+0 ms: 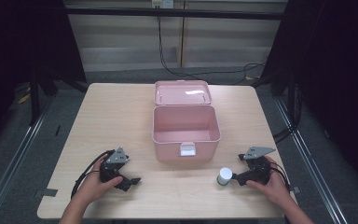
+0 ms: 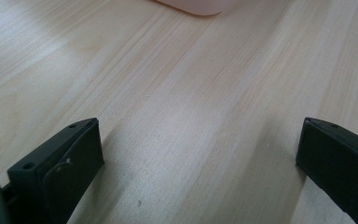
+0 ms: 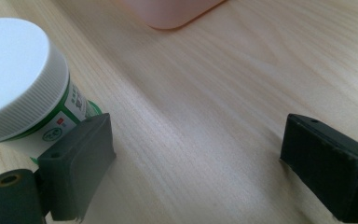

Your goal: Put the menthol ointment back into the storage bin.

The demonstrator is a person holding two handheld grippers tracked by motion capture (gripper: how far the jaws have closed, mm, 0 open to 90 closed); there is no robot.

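A pink box (image 1: pixel 186 139) stands open at mid-table, its lid (image 1: pixel 182 92) tipped back; its inside looks bare. A small jar (image 1: pixel 224 176) with a white screw cap and a green label stands upright in front of the box's right corner. My right gripper (image 1: pixel 238 178) rests on the table just right of the jar and is open. In the right gripper view the jar (image 3: pixel 23 79) sits outside the left jaw, and nothing lies between the jaws of the right gripper (image 3: pixel 196 154). My left gripper (image 1: pixel 129 181) lies open on the table at front left, with bare wood between the jaws of the left gripper (image 2: pixel 198 154).
The light wooden table (image 1: pixel 121 116) has open room on both sides of the box. A rounded pink corner of the box (image 2: pixel 200 5) shows ahead in the left gripper view, and the box (image 3: pixel 168 11) ahead in the right gripper view. Black cables trail from each gripper.
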